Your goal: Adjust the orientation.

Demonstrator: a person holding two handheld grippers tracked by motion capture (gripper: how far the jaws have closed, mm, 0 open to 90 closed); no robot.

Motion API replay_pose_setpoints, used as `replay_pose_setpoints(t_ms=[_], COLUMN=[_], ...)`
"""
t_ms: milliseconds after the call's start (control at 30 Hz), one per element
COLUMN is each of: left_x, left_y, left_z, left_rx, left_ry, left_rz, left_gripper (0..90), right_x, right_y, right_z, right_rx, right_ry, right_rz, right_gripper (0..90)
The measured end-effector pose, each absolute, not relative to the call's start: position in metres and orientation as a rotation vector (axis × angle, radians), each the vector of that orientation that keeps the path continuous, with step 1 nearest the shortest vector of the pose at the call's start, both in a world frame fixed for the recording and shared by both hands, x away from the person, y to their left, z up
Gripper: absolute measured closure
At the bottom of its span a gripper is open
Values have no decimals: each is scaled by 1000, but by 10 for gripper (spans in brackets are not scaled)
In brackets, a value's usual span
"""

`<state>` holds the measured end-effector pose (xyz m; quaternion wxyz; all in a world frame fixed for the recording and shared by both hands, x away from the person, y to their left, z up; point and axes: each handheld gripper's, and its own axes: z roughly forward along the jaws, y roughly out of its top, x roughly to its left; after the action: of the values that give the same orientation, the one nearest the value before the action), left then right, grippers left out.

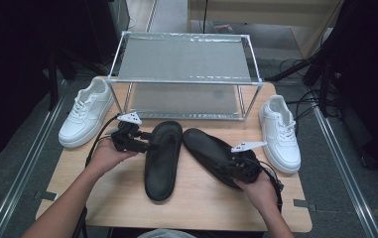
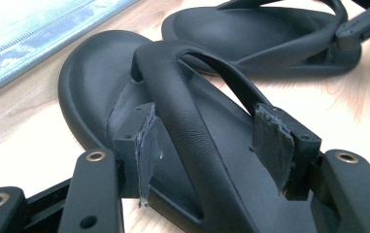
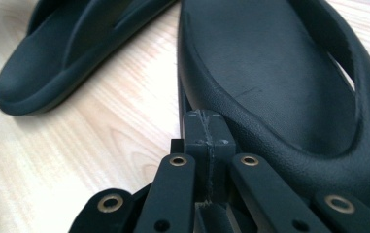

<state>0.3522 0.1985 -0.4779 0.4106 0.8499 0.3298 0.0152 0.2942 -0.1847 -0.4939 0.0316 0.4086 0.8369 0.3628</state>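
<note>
Nearest the camera, the person's right hand (image 1: 261,191) holds the right gripper (image 1: 236,166) against the near heel of the right black sandal (image 1: 211,153), its jaws pressed fully together with nothing between them, the sandal's edge lying just beside the closed tips. Left of it, the left gripper (image 1: 147,145) reaches in from the left with its jaws spread wide on either side of the strap (image 2: 192,111) of the left black sandal (image 1: 162,158), the pads apart from the strap. Both sandals lie side by side on the wooden table (image 1: 117,198), in front of a metal shelf rack (image 1: 184,57), with one white sneaker (image 1: 85,111) at far left and the other white sneaker (image 1: 280,131) at right.
</note>
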Motion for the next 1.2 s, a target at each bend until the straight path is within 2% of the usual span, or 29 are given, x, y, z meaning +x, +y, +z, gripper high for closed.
replay_pose_setpoints(t_ms=[700, 1000, 1200], left_x=[350, 344, 339], left_y=[196, 203, 208], left_z=[-482, -483, -482], left_rx=[2176, 2176, 2159], left_ry=[830, 850, 864], left_rz=[42, 51, 64], left_gripper=[424, 424, 424], right_x=[325, 331, 338], right_y=[-207, -206, -187], right_z=[-495, -493, -487], right_rx=[1347, 1350, 1330], right_ry=[2437, 2400, 2372], right_rz=[1088, 1048, 1190], right_gripper=[900, 900, 900])
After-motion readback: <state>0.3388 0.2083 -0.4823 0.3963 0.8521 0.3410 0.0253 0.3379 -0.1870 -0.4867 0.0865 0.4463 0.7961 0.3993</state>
